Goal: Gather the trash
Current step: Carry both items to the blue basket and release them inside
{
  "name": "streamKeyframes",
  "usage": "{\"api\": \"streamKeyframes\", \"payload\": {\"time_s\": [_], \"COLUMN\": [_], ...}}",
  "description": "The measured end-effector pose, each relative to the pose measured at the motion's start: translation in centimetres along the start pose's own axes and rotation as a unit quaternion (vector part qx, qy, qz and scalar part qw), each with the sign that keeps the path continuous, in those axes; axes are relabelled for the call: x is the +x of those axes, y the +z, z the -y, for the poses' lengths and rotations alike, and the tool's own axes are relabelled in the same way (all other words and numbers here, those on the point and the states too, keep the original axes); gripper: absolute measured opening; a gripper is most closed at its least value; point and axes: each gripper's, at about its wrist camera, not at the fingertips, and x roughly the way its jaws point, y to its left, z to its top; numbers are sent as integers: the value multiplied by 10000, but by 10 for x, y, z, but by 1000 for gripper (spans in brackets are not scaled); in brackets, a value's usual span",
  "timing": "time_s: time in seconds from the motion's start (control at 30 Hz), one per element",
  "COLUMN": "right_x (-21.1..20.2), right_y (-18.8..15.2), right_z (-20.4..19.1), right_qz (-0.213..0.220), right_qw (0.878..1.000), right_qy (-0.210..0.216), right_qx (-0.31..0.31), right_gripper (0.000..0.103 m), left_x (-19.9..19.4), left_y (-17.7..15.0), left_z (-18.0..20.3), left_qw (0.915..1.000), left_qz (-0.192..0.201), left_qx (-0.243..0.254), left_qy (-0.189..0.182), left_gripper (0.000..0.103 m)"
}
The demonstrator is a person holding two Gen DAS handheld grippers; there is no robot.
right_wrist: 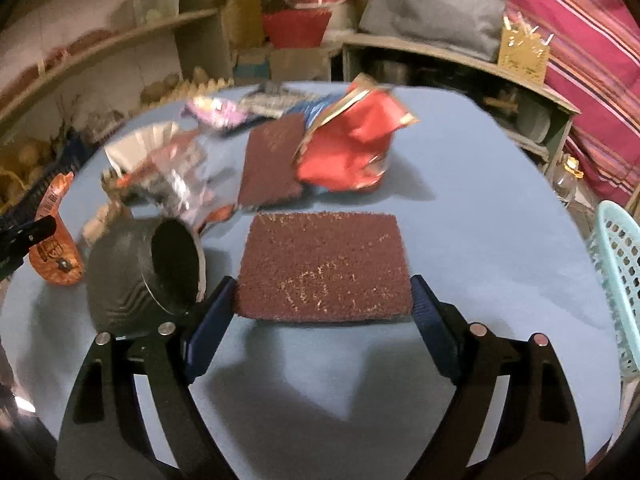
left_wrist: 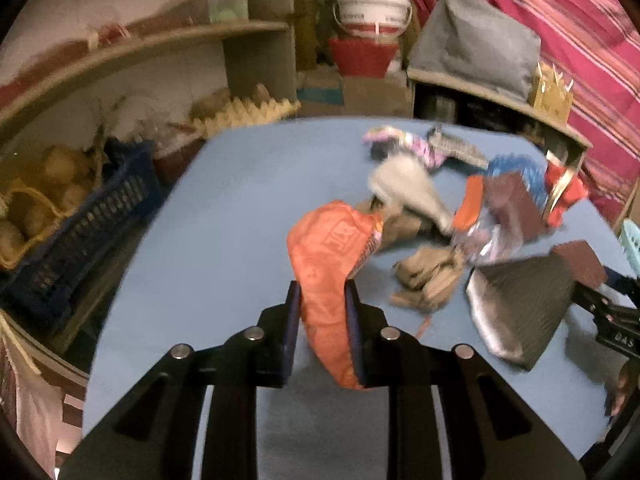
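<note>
My left gripper [left_wrist: 322,300] is shut on an orange snack wrapper [left_wrist: 328,248] and holds it over the blue table [left_wrist: 224,216]. The wrapper also shows at the left of the right wrist view [right_wrist: 54,240]. My right gripper [right_wrist: 322,296] is shut on a maroon scrub pad [right_wrist: 324,268], its fingers pressing both side edges just above the table [right_wrist: 480,208]. A black crushed cup [right_wrist: 148,276] lies beside its left finger and shows in the left wrist view [left_wrist: 516,300]. More trash lies behind: a red wrapper [right_wrist: 352,152], a second maroon pad [right_wrist: 272,160], silver wrappers [right_wrist: 168,168] and brown paper [left_wrist: 428,276].
A light blue basket [right_wrist: 620,276] stands at the table's right edge. A dark blue crate [left_wrist: 80,232] with round produce sits left of the table. Shelves, a white bucket [left_wrist: 374,8] and a grey bag [left_wrist: 476,40] stand behind.
</note>
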Motion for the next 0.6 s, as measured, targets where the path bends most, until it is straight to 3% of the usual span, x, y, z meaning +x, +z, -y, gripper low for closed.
{"api": "streamKeyframes", "payload": {"time_s": [0.2,0.43,0.6], "right_x": [-44,-100,-131], "right_y": [11,28,33], "right_z": [38,119,186], "right_qz": [388,804,1023], "right_qw": [9992,9952,9899], "right_qy": [65,-243,-647], "right_qx": [122,503,738], "right_gripper": [84,84,84], "left_x": [-49,-91,-89], "left_y": [30,67,75], "left_z": [31,98,156], "left_qw": [9980,9919,9894], "left_qz": [619,1161,1171], "left_qx": [141,381,510], "left_qy": [-3,-335,-697], "left_gripper": [22,22,22]}}
